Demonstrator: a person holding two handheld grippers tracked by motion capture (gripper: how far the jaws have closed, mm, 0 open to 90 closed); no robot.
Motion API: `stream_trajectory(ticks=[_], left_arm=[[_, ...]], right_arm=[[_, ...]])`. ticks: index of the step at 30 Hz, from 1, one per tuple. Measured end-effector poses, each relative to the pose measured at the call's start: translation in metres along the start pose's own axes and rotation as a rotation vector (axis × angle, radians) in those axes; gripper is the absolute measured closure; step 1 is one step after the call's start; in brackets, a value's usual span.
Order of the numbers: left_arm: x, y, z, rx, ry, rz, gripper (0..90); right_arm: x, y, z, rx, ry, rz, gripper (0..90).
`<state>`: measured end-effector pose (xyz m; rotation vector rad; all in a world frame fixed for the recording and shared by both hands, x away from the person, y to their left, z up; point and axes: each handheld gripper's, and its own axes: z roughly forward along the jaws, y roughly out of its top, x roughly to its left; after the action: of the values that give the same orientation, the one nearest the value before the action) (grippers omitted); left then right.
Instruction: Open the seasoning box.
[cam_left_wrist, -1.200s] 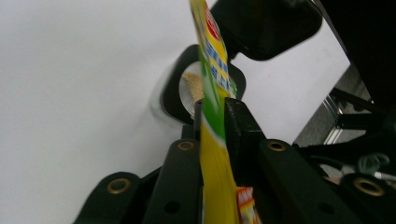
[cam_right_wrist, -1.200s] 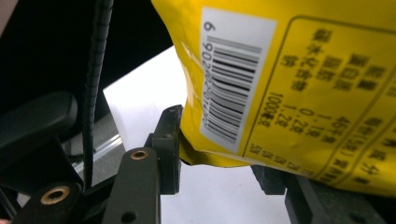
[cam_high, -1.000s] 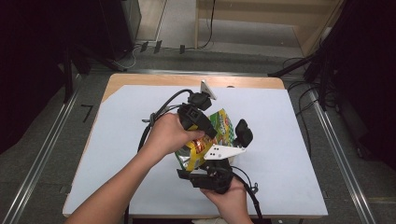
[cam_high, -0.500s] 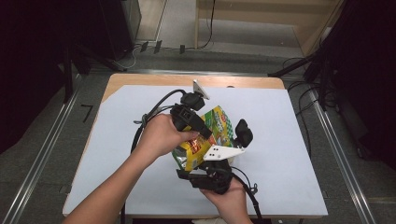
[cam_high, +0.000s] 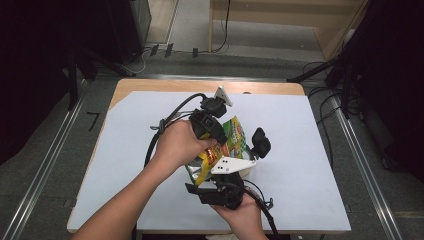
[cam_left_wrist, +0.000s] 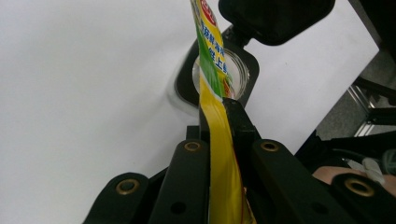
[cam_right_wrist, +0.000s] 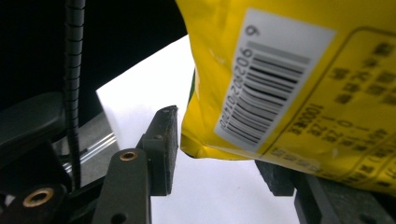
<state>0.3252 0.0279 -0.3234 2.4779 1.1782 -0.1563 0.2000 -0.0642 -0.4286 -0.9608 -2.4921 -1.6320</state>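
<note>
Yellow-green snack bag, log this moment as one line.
item: yellow-green foil snack bag | left tool: shut on bag edge | right tool: jaws just opening, bag corner between, pads apart | surface: white table

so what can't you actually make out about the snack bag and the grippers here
- Snack bag, high view: its lower part is covered by the left hand and the right gripper.
- Bag front, left gripper view: seen edge-on in the left gripper; print unreadable.
- Right gripper view: the bag is cut off by the top and right edges, and it hides the right-hand jaw's pad.
</note>
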Motion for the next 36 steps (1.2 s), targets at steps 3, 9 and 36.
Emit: stream_trajectory(ticks=[3,9,36], left_arm=[[0.002,0.004,0.002,0.002,-0.01,-0.016,88.3],[0.006,0.008,0.003,-0.007,-0.021,-0.021,86.8],[0.019,0.023,0.004,-0.002,-0.083,-0.061,82.2]], right_arm=[[-0.002,0.002,-0.001,0.001,-0.016,-0.001,57.6],[-0.005,0.004,-0.004,-0.012,-0.01,0.001,59.4],[-0.004,0.014,-0.003,-0.042,-0.017,-0.006,60.9]])
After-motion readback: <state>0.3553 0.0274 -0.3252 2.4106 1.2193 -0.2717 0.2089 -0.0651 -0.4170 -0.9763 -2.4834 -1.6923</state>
